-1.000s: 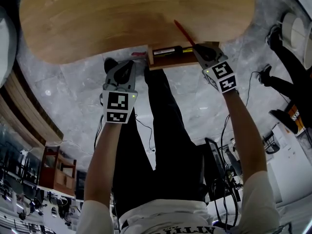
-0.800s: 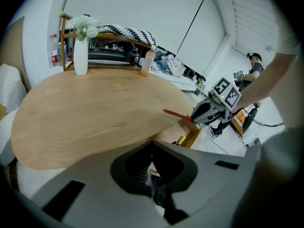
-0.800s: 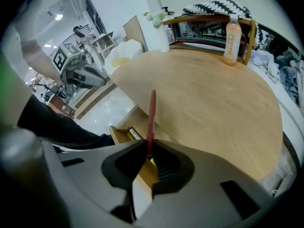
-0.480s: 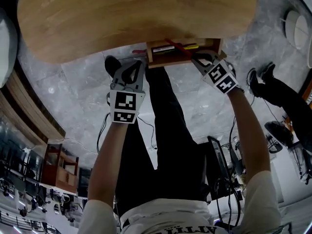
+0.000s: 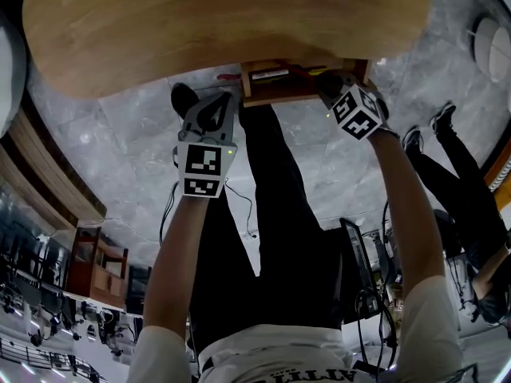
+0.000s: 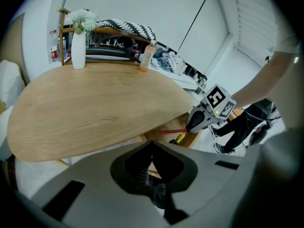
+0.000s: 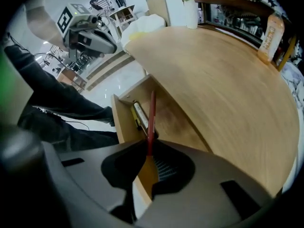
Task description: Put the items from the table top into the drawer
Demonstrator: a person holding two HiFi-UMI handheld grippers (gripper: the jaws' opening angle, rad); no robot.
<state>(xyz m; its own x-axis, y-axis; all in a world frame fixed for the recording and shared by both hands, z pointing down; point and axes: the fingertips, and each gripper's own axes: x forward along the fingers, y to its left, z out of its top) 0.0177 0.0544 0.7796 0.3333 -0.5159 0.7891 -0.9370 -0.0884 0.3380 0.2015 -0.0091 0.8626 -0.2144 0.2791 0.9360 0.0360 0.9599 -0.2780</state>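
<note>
Drawer [image 5: 279, 96] is pulled out from under the near edge of the table [image 5: 223, 22], and that is where I am working. From my left: the left tongs [image 5: 214, 106] hang just beside the drawer's left corner, apart from it. They are pressed together with nothing between them, as their own camera shows. Inside the drawer, in its left part, lies a yellow-and-black marker [image 7: 138, 117]. Just right of it, the right tongs [image 7: 148, 152] are pinching a red pen [image 7: 151, 115] by its near end. The pen runs away from the jaws, over the drawer's front wall and in above the drawer bottom. Its far tip points toward the shadow under the table top. I can't tell whether the tip touches the bottom yet.

I judge this to be the placing step. To do it well I'd tip the right tongs lower so the pen lies nearly flat and roughly parallel to the marker. Then I'd slide it in until its whole length is inside the walls. The far end should pass beneath the table edge rather than knock it, and only then would I spread the jaws. Releasing with the near end resting on the front wall could let it tip out. The left tongs are well placed to steady the drawer front if it shifts.
</note>
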